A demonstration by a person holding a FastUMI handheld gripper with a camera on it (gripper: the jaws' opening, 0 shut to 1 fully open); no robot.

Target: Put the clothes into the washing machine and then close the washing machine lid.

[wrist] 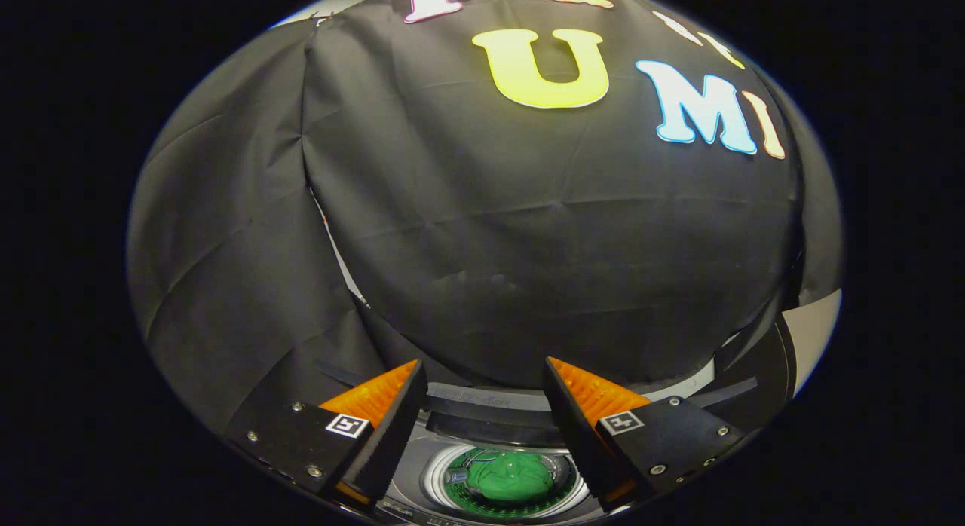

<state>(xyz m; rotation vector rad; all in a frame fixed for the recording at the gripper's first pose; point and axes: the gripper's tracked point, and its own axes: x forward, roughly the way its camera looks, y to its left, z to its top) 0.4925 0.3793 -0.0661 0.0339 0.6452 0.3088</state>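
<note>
Already down in the washing machine [422, 477]: green clothes [509, 477], bunched into a lump inside the round drum, ringed by a pale rim. Seen low between the two fingers of the claw [482, 375], below and beyond their tips. Claw spread wide, gripping nothing, fingers [377, 394] well apart and clear of the cloth. Lid [490, 405] up at the back of the opening, not yet closed. Beyond, black cloth wall [528, 232] with folds.

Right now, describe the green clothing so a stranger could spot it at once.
Find the grey top-loading washing machine below the open gripper. Inside its round white-rimmed drum opening lies a crumpled bright green cloth bundle, the one soft, vivid thing among the hard grey parts.
</note>
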